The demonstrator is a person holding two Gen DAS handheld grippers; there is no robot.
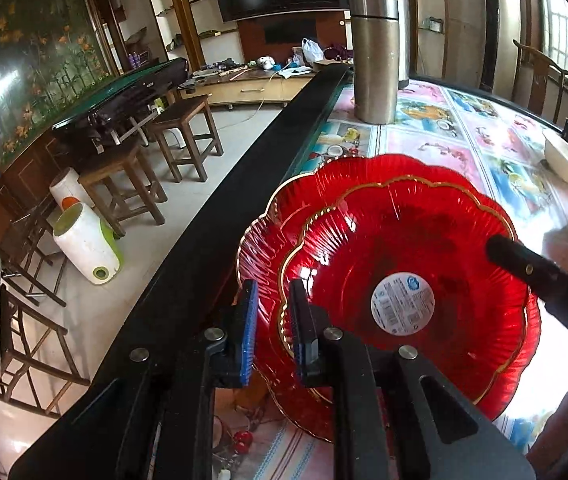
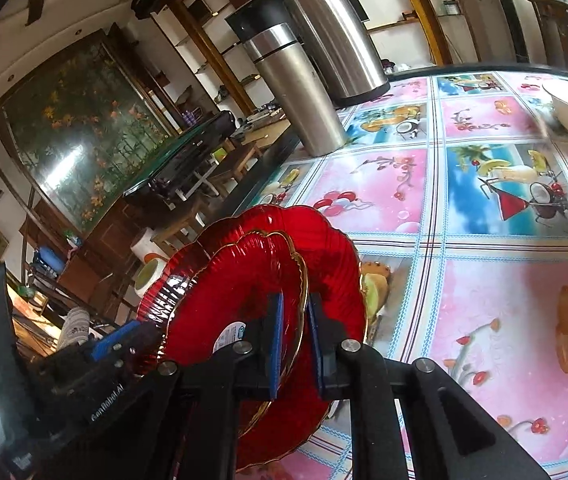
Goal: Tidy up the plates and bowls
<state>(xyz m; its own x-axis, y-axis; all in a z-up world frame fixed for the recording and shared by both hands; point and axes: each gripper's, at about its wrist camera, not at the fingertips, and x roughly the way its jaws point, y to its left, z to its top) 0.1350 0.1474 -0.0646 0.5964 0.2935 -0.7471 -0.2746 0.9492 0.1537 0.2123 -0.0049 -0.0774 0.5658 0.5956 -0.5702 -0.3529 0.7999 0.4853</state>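
Observation:
Two red glass plates with gold scalloped rims lie nested on the patterned tablecloth. The smaller plate, with a round white sticker, sits inside the larger plate. My left gripper is shut across both rims at the near left edge: one finger outside the larger plate, one inside the smaller. My right gripper is shut on the rim of the smaller plate, which stands in front of the larger plate. One of the right gripper's fingers shows over the far right rim.
A tall steel flask and a steel kettle stand at the table's far end. White bowls sit at the right. The table's black edge runs close to the plates on the left. Wooden stools stand on the floor beyond.

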